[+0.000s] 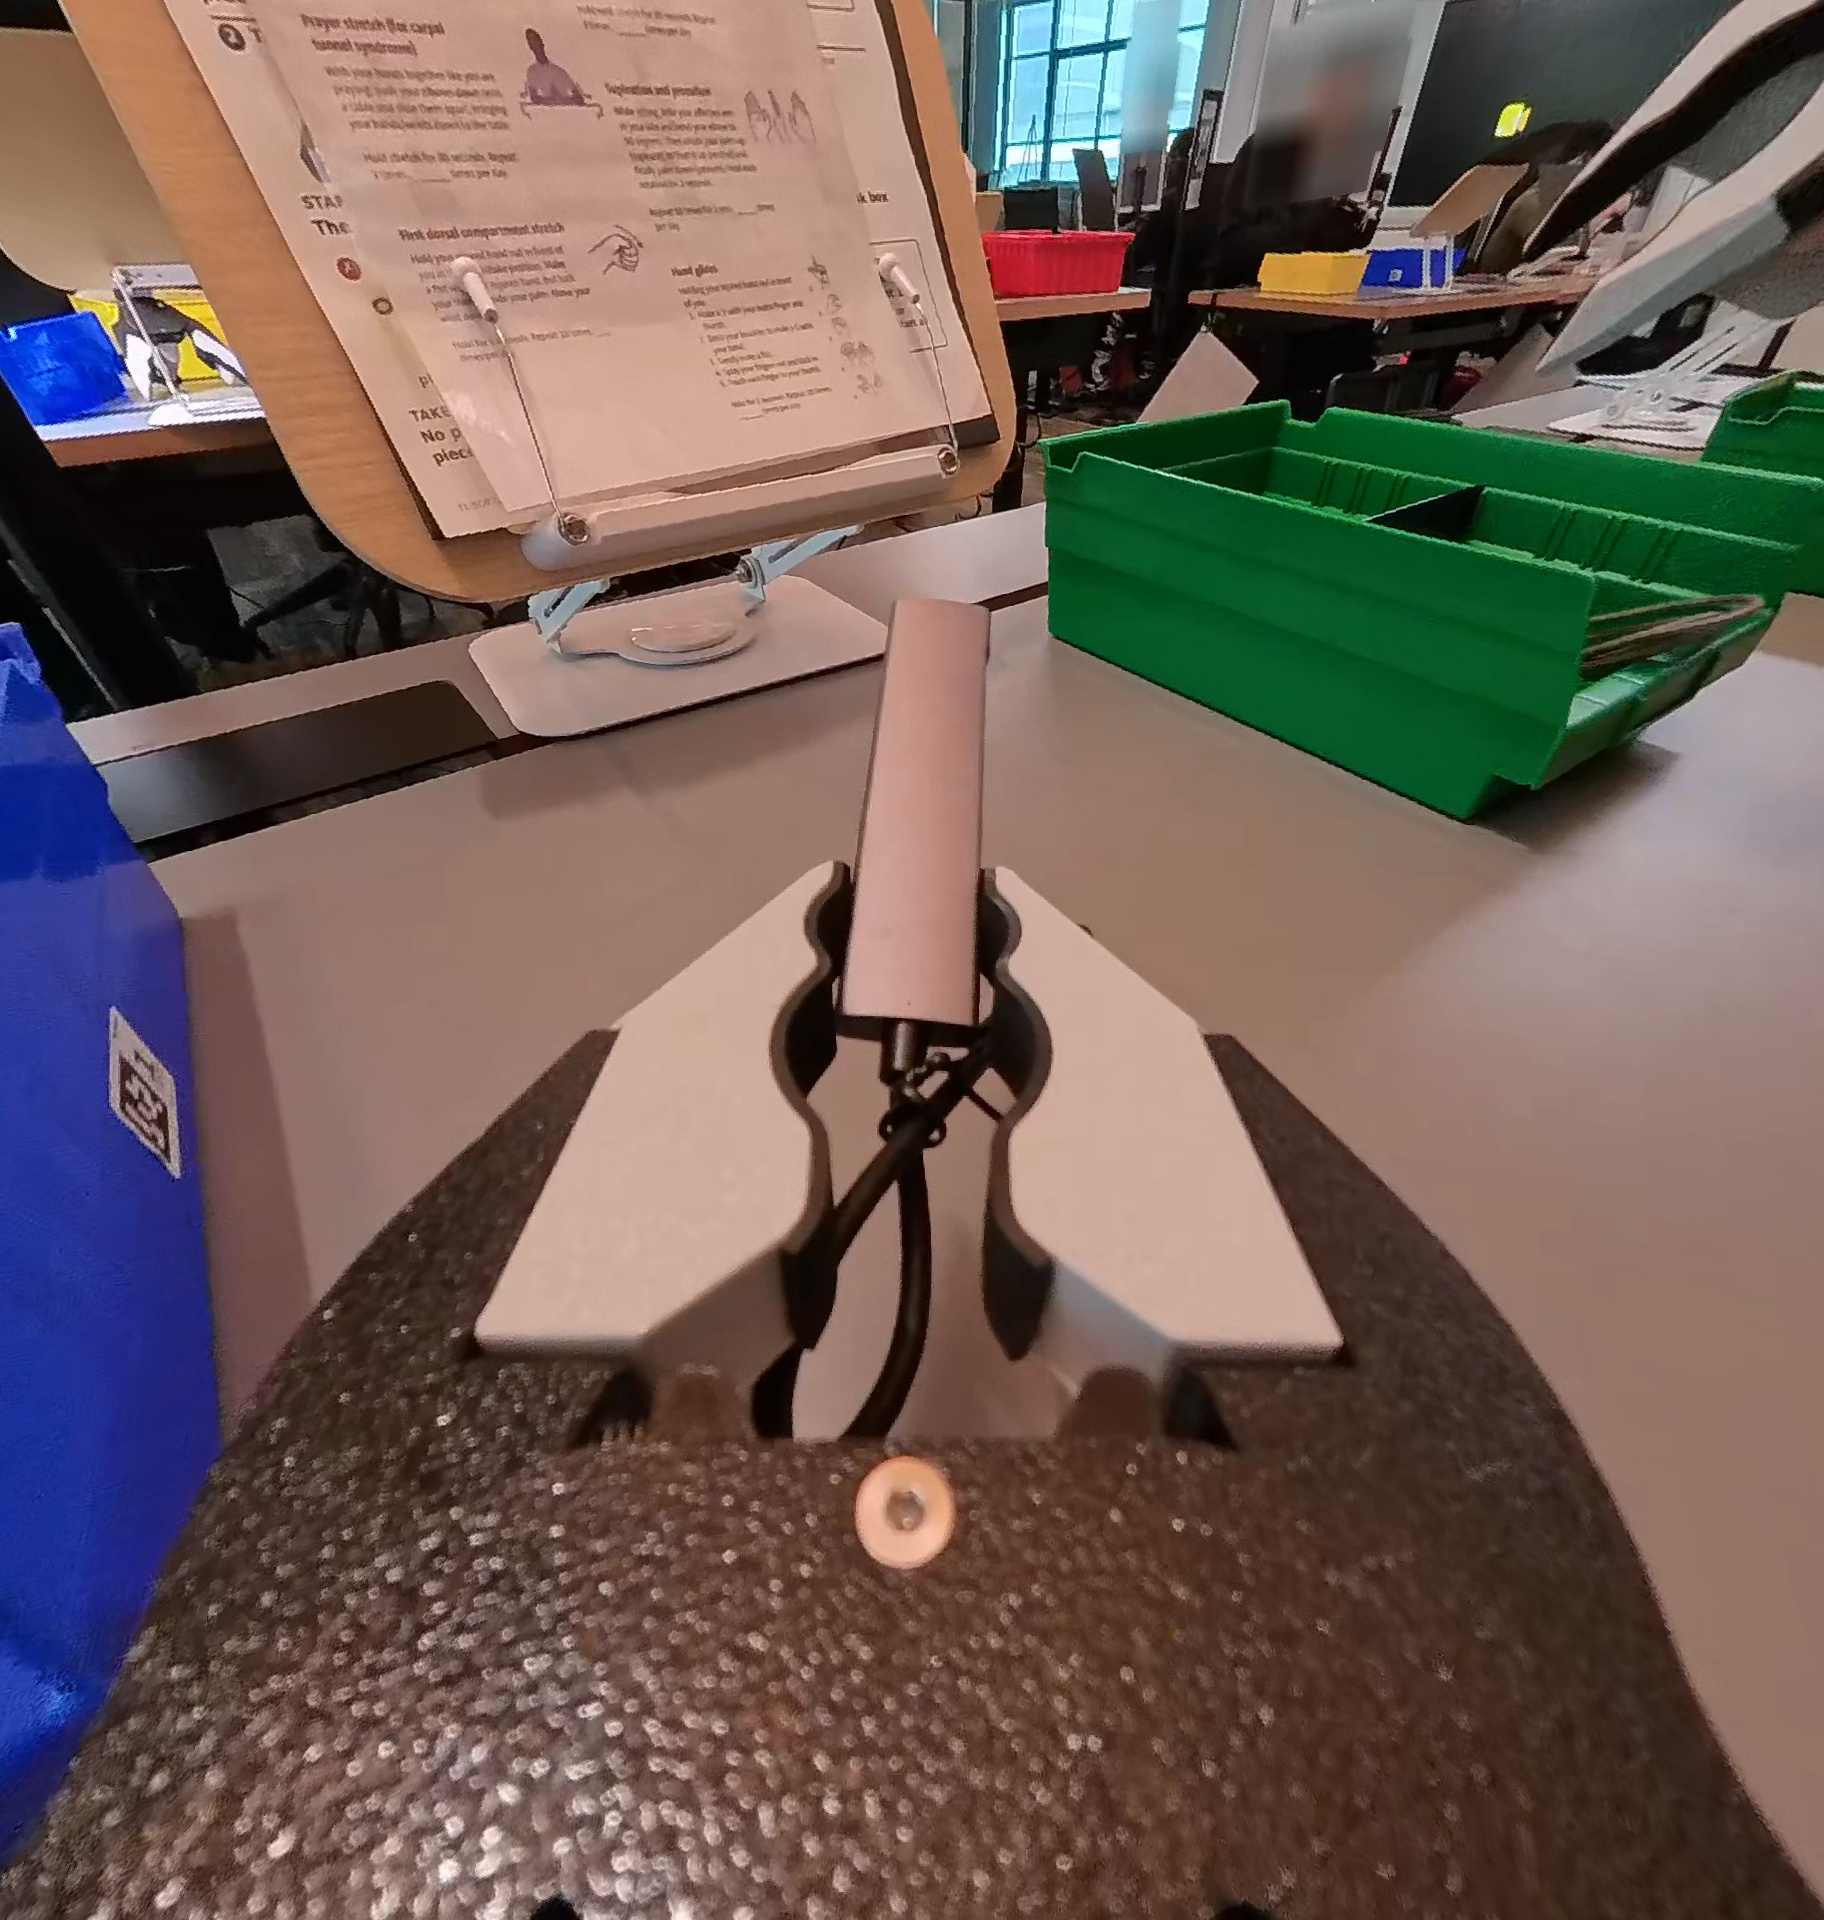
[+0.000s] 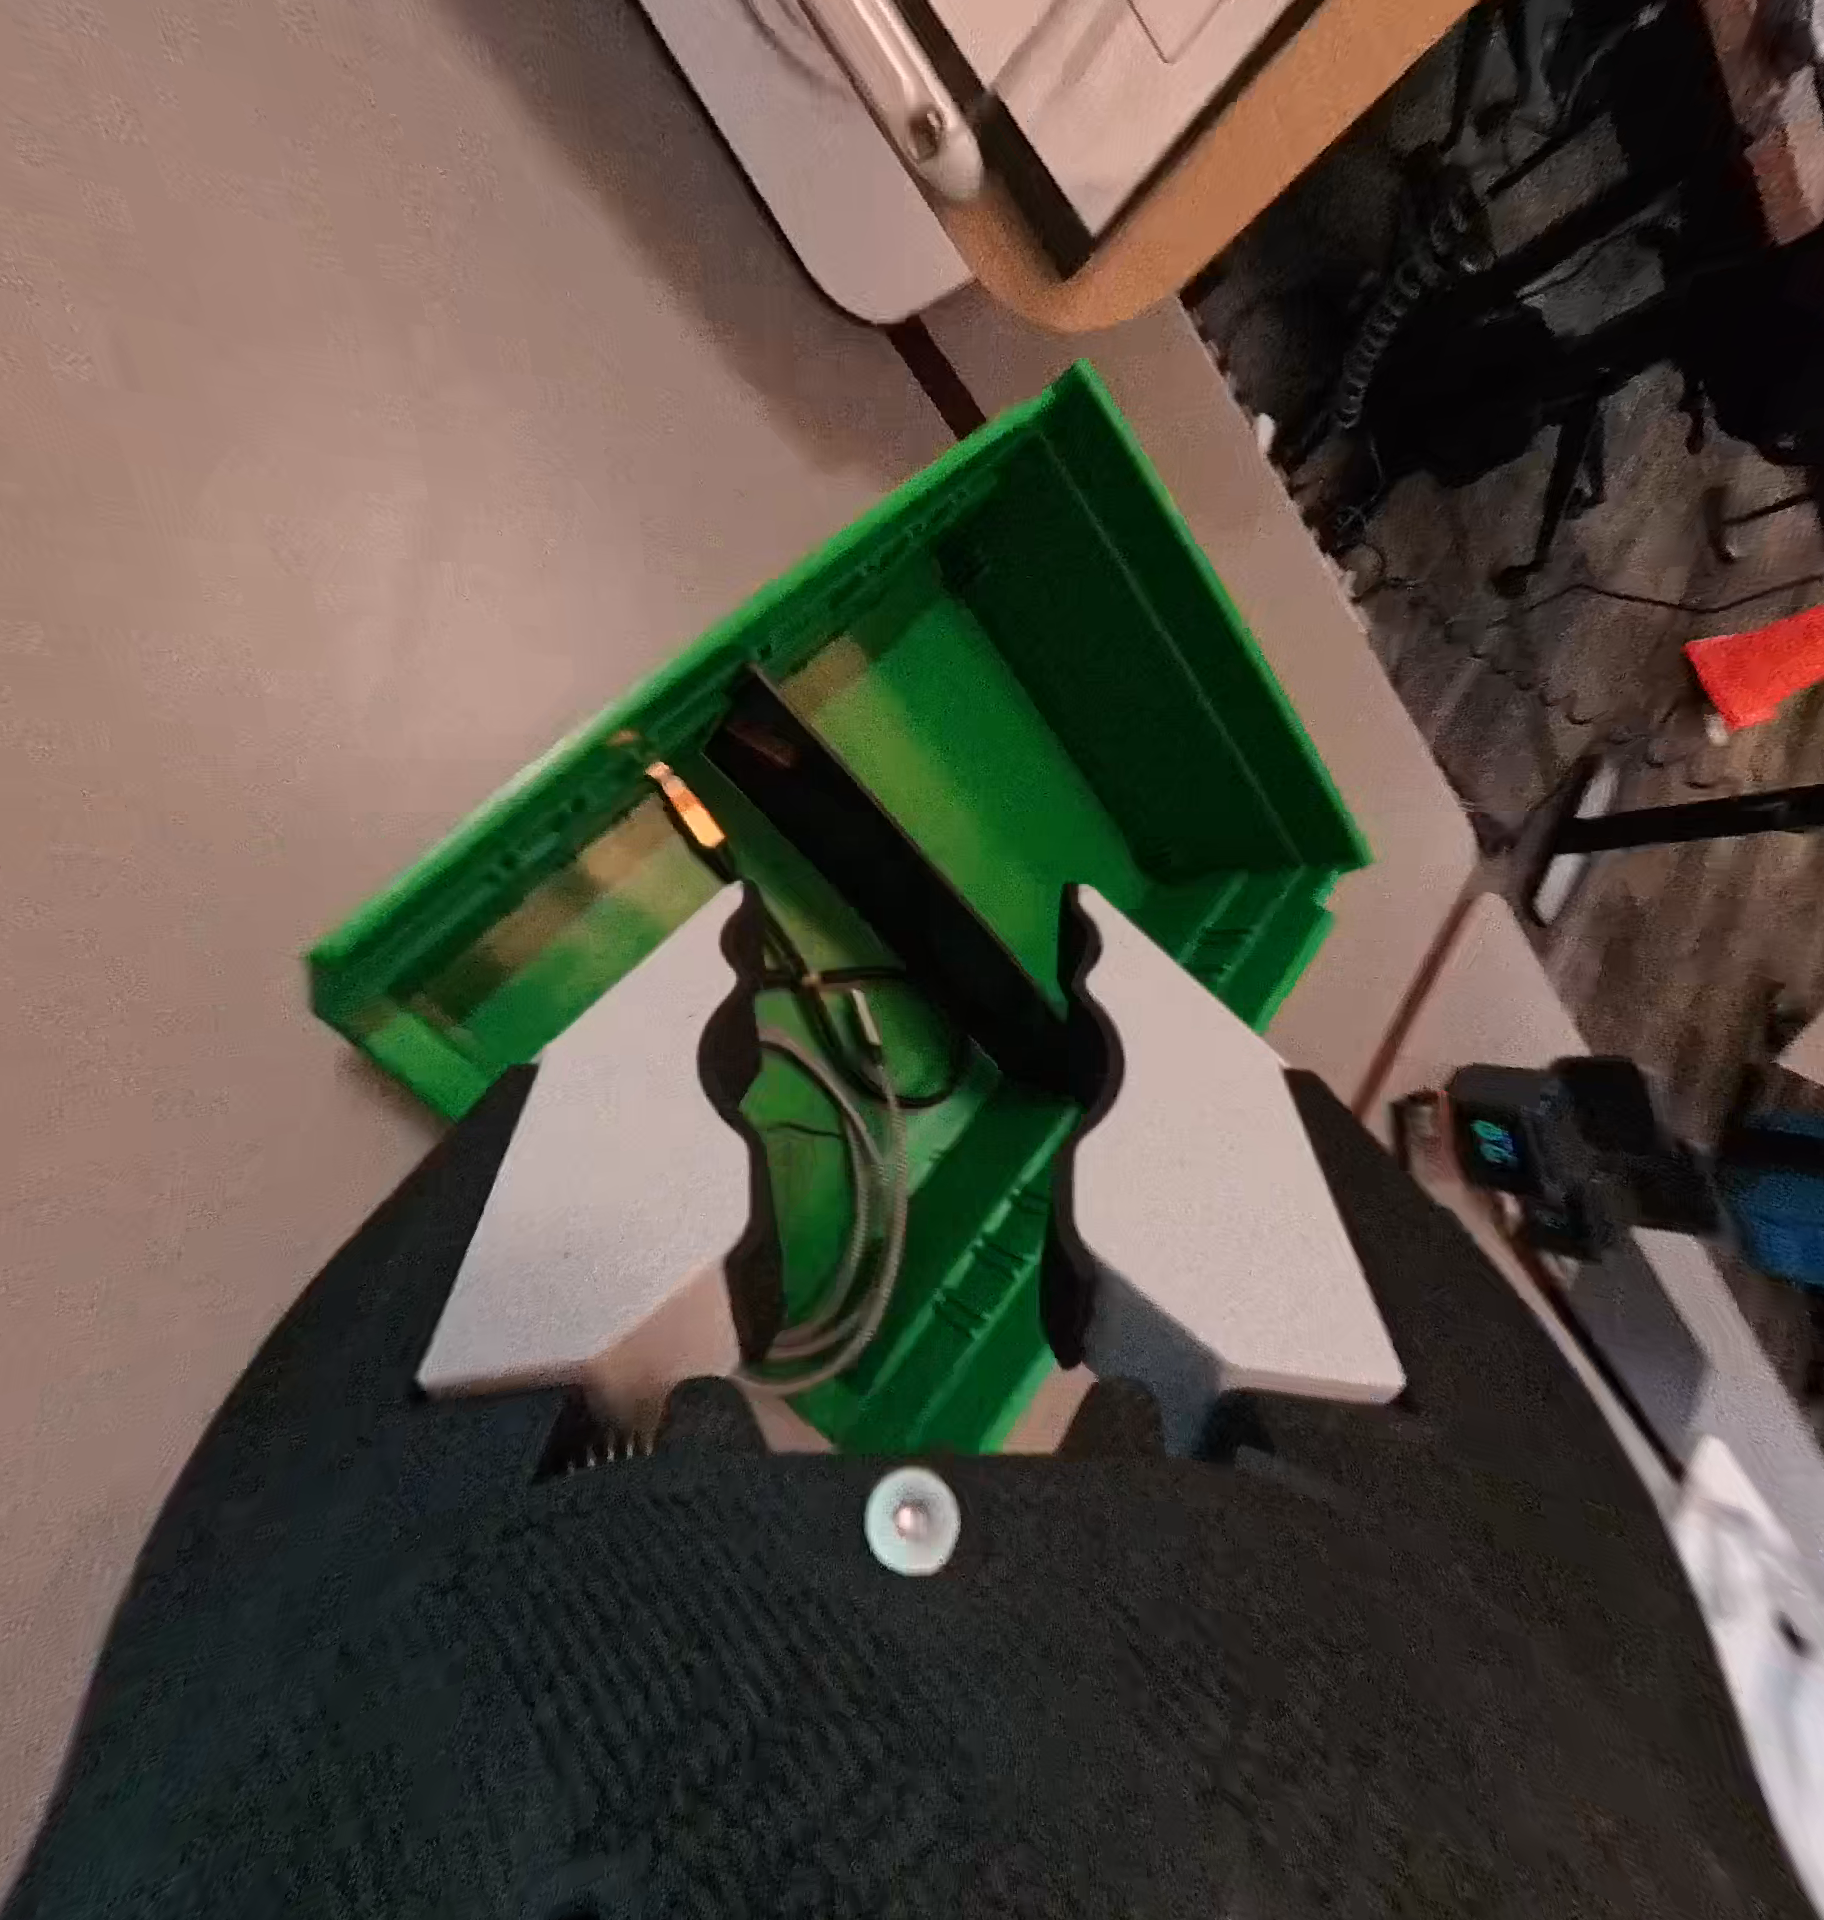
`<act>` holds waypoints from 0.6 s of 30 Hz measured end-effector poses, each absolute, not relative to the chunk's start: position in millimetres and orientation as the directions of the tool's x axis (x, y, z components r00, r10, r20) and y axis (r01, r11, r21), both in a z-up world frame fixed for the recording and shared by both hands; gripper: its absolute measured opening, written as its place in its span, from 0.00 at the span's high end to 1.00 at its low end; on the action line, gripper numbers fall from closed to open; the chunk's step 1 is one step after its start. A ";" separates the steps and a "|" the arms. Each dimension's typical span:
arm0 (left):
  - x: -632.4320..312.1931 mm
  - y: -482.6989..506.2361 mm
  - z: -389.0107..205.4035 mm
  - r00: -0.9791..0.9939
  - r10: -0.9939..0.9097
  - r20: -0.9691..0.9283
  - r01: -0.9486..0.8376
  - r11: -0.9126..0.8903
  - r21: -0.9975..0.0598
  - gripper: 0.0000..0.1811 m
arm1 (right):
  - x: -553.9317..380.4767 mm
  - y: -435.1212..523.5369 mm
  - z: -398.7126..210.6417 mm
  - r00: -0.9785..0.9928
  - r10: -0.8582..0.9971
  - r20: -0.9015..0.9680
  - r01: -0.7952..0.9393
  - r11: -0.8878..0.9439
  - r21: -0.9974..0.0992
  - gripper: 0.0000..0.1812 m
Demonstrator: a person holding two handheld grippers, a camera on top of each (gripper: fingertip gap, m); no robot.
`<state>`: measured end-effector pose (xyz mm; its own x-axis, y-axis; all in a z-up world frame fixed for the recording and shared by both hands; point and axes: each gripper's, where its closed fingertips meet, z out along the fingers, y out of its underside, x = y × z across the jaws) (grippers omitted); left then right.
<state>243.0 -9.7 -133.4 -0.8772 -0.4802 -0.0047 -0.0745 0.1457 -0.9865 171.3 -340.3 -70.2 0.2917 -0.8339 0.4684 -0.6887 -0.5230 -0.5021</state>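
Left gripper (image 1: 913, 914) jaws are clamped on a slim grey bar (image 1: 923, 805), which stands nearly upright between the fingertips and leans slightly away from the camera. A black cable (image 1: 903, 1236) leaves the bar's lower end and loops down between the fingers. The gripper sits above a grey table (image 1: 1407, 987). A blue bin (image 1: 46, 1143) stands just to the left. A paper-holding document stand (image 1: 617, 291) rests on its white base at the far side of the table. A green bin (image 1: 1407, 582) with a black divider lies to the right, and coiled wire shows at its near end. The right gripper (image 1: 1718, 197) appears farther off at upper right.

Right gripper (image 2: 908, 977) jaws are apart, with nothing between them. It hovers over the green bin (image 2: 1147, 665), viewed from above. A black divider (image 2: 887, 862) splits the bin in two compartments. Coiled grey wire (image 2: 866, 1226) and a gold-tipped connector (image 2: 692, 816) lie in the compartment on the picture's left; the other one looks bare. This view is blurred.
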 end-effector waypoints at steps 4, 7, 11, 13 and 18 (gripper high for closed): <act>232.5 -16.8 -130.3 -0.909 -0.416 -0.008 -0.054 0.137 -0.989 0.88 | 167.8 -239.0 -84.7 0.410 -0.912 0.017 -0.641 -0.302 -0.706 0.48; 204.6 -30.6 -119.6 -0.967 -0.251 -0.031 0.008 0.090 -0.996 0.88 | 156.1 -149.4 -88.3 0.543 -0.767 -0.340 -0.631 -0.106 -0.768 0.49; 152.1 -41.0 -104.0 -0.986 0.019 -0.166 0.166 -0.002 -0.986 0.88 | 134.5 -77.5 -104.8 0.599 -0.511 -0.617 -0.725 -0.018 -0.689 0.48; 138.3 -43.8 -105.9 -0.959 0.063 -0.278 0.278 -0.002 -0.961 0.88 | 118.7 -49.8 -95.1 0.580 -0.324 -0.748 -0.782 0.035 -0.622 0.54; 126.4 -54.2 -121.2 -0.863 0.078 -0.499 0.504 0.067 -0.861 0.88 | 112.9 -30.8 -99.0 0.444 -0.202 -0.873 -0.880 0.087 -0.468 0.67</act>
<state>126.4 -54.2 -121.2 -0.8629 0.0780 -0.4993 0.5043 0.0670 -0.8609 112.9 -30.8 -99.0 0.4440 -0.2018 -0.8730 -0.8797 0.0869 -0.4675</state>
